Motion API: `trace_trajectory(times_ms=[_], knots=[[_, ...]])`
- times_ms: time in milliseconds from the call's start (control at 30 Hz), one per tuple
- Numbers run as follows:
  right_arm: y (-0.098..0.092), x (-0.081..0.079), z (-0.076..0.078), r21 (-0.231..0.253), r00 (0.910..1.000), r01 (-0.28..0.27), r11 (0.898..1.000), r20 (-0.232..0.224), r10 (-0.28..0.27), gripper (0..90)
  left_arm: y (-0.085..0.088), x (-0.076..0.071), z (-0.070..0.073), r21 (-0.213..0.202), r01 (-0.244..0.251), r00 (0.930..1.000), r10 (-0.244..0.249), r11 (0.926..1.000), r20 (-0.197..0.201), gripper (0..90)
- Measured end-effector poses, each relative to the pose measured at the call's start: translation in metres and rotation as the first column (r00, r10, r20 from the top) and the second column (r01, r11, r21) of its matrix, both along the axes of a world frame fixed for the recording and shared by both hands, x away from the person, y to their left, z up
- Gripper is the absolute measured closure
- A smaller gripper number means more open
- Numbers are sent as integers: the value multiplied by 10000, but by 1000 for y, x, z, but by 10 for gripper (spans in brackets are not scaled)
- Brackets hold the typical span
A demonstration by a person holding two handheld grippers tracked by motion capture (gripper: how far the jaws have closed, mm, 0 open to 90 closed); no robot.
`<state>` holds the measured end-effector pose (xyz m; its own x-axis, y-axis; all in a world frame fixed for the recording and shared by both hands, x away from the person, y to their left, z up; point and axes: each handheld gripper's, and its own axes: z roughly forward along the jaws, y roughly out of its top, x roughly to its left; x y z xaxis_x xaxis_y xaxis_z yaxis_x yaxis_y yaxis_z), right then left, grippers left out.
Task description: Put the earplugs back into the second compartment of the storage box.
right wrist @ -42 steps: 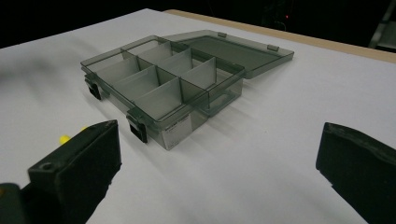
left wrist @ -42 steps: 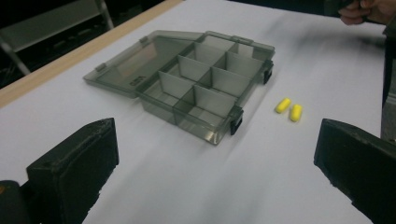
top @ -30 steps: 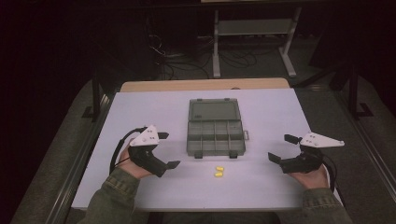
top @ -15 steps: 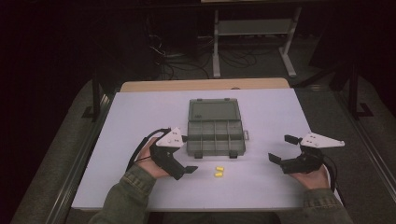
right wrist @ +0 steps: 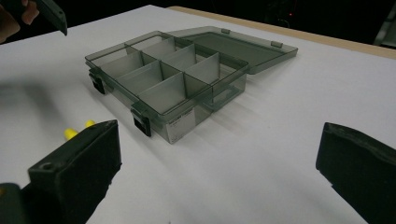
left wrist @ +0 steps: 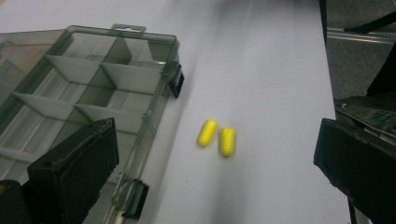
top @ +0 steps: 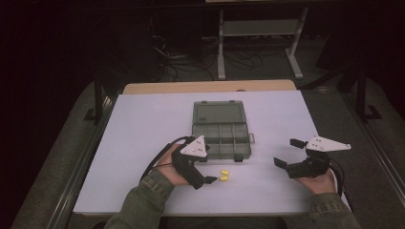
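Two yellow earplugs (left wrist: 215,136) lie side by side near the desk's (top: 143,124) front edge, long axes roughly parallel. The left gripper (left wrist: 215,158), jaws wide and empty, frames them. The right gripper (right wrist: 219,163), equally wide and empty, faces the open organizer box (right wrist: 168,77), whose dividers its view shows clearly.

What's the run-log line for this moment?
left gripper: open, at the earplugs | right gripper: open, idle, apart | organizer box: lid open, compartments empty | earplugs: two, on table

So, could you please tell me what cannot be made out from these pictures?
- Yellow pieces: in the right gripper view, half hidden behind that gripper's left finger.
- Organiser box: in the left gripper view, its near compartments are hidden behind a black finger, and its left part is cut off by the picture's edge.
- What the yellow pieces are: too small in the high view.
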<state>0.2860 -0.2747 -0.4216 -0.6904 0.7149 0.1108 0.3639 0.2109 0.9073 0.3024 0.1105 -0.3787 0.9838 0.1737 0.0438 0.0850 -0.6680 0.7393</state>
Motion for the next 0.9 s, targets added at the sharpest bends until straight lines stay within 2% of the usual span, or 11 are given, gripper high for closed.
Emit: trace_trajectory(times_ms=[267, 300, 400, 500, 567, 800, 867, 900], knots=[[1, 0, -1, -27, 10000, -47, 10000, -43, 46, 0, -17, -1, -13, 374, 369, 9992, -363, 9986, -169, 5], [1, 0, -1, -28, 10000, -48, 10000, -70, 48, 0, -19, -1, -15, 437, 453, 9988, -445, 9980, -185, 43], [1, 0, -1, -42, 9999, -56, 10000, -85, 56, 0, -24, -2, -20, 588, 609, 9979, -594, 9964, -274, 63], [1, 0, -1, -42, 9999, -69, 10000, -94, 69, 0, -27, -1, -24, 766, 831, 9960, -802, 9936, -394, 134], [1, 0, -1, -59, 9999, -72, 10000, -95, 71, 0, -31, -1, -29, 857, 948, 9942, -899, 9918, -594, 150], [2, 0, -2, -87, 9999, -95, 9999, -121, 94, 0, -38, 1, -37, 1247, 1059, 9927, -977, 9865, -708, 231], [3, 0, -2, -116, 9997, -156, 9998, -166, 154, 4, -39, 0, -40, 1363, 1080, 9925, -988, 9848, -723, 301], [3, 0, -2, -116, 9997, -156, 9998, -166, 154, 4, -40, 0, -40, 1436, 1110, 9923, -1017, 9834, -711, 301]])
